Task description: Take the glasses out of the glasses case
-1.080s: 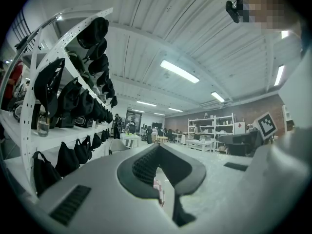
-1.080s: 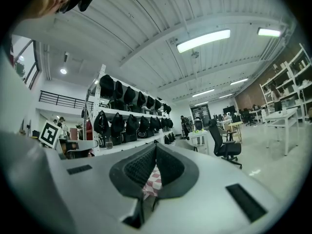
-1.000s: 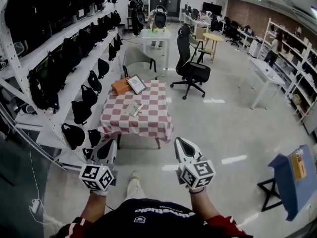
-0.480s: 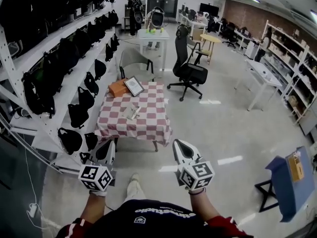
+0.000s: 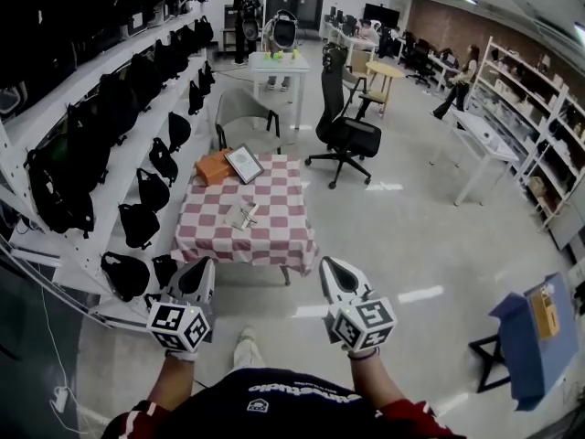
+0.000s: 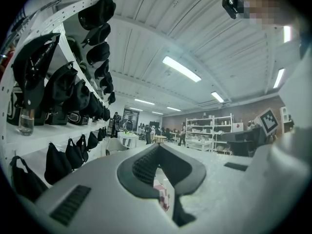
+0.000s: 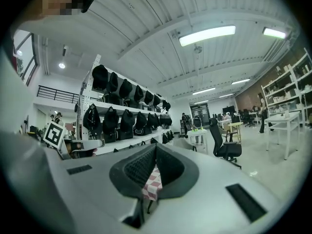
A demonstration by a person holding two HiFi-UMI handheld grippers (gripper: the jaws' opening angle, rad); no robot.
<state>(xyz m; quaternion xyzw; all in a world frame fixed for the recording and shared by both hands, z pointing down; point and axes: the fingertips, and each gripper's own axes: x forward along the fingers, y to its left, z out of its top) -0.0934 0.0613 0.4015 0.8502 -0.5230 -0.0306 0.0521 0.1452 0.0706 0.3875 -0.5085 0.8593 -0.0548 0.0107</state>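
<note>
A small pale case (image 5: 243,216) lies on the red-and-white checkered table (image 5: 279,236), some way ahead of me across the floor; whether glasses are in it is too small to tell. My left gripper (image 5: 204,267) and right gripper (image 5: 327,264) are held level in front of my body, short of the table, both shut with nothing in them. In the left gripper view the left gripper (image 6: 157,147) has its jaw tips meeting, and a bit of the checkered cloth (image 6: 163,196) shows below them. The right gripper (image 7: 155,147) looks the same, with the cloth (image 7: 153,184) behind it.
An orange box (image 5: 216,166) and a framed picture (image 5: 245,162) lie at the table's far end. White racks of black bags (image 5: 110,126) line the left. A grey chair (image 5: 239,112) and a black office chair (image 5: 347,126) stand beyond the table. A blue stand (image 5: 539,337) is at the right.
I have walked forward over the floor toward the checkered table, so the racks slid past on the left. Both grippers kept their pose and stayed shut.
</note>
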